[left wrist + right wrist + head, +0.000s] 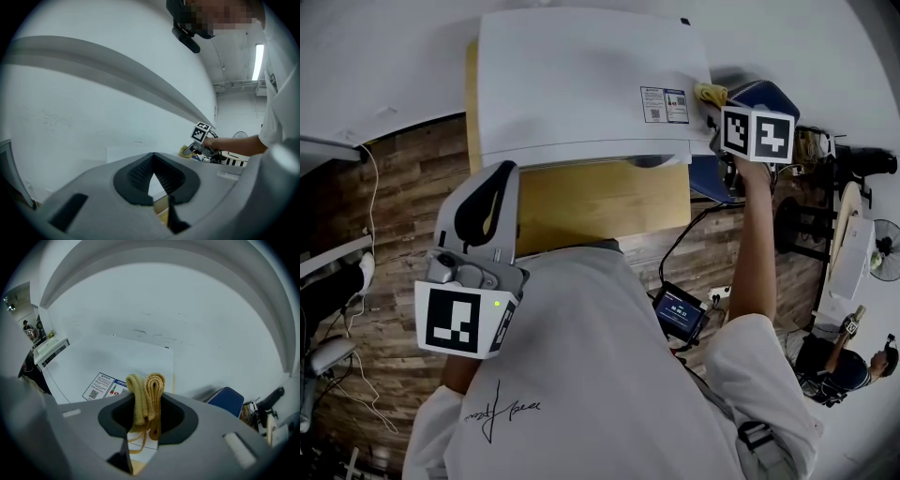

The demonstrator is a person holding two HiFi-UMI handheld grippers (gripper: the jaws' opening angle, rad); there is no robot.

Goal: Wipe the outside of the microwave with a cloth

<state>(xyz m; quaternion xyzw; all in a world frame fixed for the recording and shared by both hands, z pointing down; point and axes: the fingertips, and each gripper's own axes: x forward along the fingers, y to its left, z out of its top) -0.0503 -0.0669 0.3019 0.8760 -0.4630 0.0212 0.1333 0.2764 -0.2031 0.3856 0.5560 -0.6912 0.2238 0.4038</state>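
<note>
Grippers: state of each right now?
Left gripper: shut, nothing between the jaws.
Right gripper: shut on the yellow cloth.

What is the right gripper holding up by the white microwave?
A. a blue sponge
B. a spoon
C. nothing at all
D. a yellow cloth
D: the right gripper view shows the right gripper shut on a folded yellow cloth, and the head view shows it at the right edge of the microwave.

Head cam top-down, R cam near microwave (pixel 117 362)
</note>
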